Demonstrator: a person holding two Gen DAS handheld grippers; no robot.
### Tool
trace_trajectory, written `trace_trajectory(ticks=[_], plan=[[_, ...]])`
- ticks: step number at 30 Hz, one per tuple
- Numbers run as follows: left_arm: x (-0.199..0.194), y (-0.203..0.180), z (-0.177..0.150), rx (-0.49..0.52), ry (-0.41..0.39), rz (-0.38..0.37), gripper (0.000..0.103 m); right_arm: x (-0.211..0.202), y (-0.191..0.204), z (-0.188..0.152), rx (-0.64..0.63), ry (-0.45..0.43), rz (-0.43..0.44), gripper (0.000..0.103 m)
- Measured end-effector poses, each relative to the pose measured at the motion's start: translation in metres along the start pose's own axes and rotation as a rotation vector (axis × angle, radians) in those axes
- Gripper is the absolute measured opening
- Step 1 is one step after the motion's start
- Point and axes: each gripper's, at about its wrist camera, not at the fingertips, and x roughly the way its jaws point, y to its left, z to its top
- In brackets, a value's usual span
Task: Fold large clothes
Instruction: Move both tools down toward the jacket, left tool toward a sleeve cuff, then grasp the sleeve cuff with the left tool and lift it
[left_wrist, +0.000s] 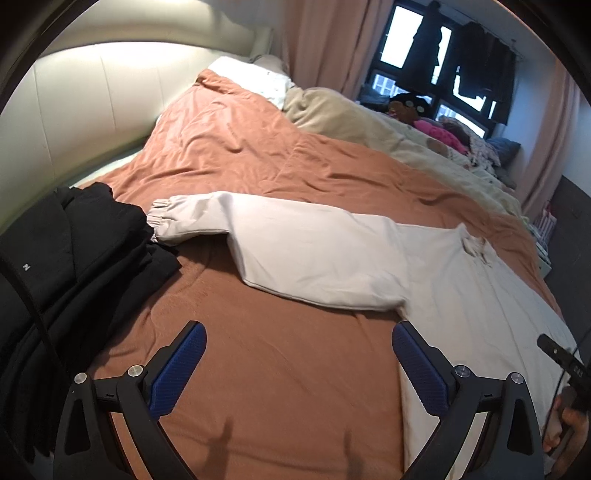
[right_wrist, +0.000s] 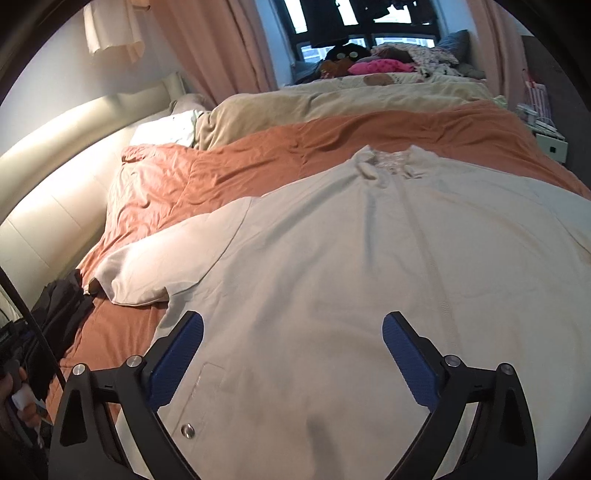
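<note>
Jacket (right_wrist: 332, 258) lies flat on the bed's orange cover (left_wrist: 258, 387), collar (right_wrist: 384, 162) toward the window (right_wrist: 369, 29) and one sleeve (left_wrist: 280, 243) stretched out sideways — a layout that suggests it has been spread ready for folding. Left gripper (left_wrist: 299, 365) hovers over bare cover just beside the jacket's edge, fingers wide apart and holding nothing; right gripper (right_wrist: 293, 354) hangs above the jacket's lower front near a snap button (right_wrist: 187, 430), equally spread and empty. The sleeve's cuff (left_wrist: 159, 218) touches a dark pile of clothes (left_wrist: 74, 258) at the bed's side. Beyond, a beige duvet (right_wrist: 332, 99), pillow (left_wrist: 255, 77), pale headboard (left_wrist: 92, 103) and pink curtains (left_wrist: 321, 40) frame the room — soft, rumpled footing for a fold.
</note>
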Motion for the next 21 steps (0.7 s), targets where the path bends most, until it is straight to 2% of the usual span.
trace_trajectory(ticks=[4, 9, 11, 14, 16, 17, 19, 20, 21], plan=[[0.029, 0.019, 0.016, -0.03, 0.01, 0.008, 0.101, 0.015, 0.001, 0.011, -0.009, 0.028, 0.03, 0.094], [0.066, 0.035, 0.037, -0.053, 0.014, 0.026, 0.101, 0.044, 0.001, 0.025, -0.009, 0.088, 0.076, 0.078], [0.082, 0.039, 0.045, -0.049, 0.018, 0.013, 0.101, 0.057, 0.003, 0.032, 0.002, 0.113, 0.095, 0.065], [0.11, 0.045, 0.056, -0.046, 0.037, 0.047, 0.1, 0.078, 0.005, 0.04, 0.04, 0.159, 0.156, 0.053], [0.128, 0.049, 0.061, -0.047, 0.054, 0.072, 0.087, 0.09, 0.007, 0.045, 0.045, 0.176, 0.189, 0.049], [0.137, 0.051, 0.064, -0.041, 0.064, 0.109, 0.08, 0.094, 0.008, 0.047, 0.045, 0.182, 0.201, 0.046], [0.15, 0.056, 0.069, -0.028, 0.078, 0.152, 0.045, 0.106, 0.008, 0.051, 0.046, 0.201, 0.211, 0.035], [0.154, 0.058, 0.072, -0.036, 0.088, 0.146, 0.036, 0.113, 0.009, 0.052, 0.051, 0.211, 0.222, 0.031], [0.156, 0.061, 0.074, -0.05, 0.092, 0.137, 0.018, 0.119, 0.009, 0.054, 0.059, 0.22, 0.239, 0.029]])
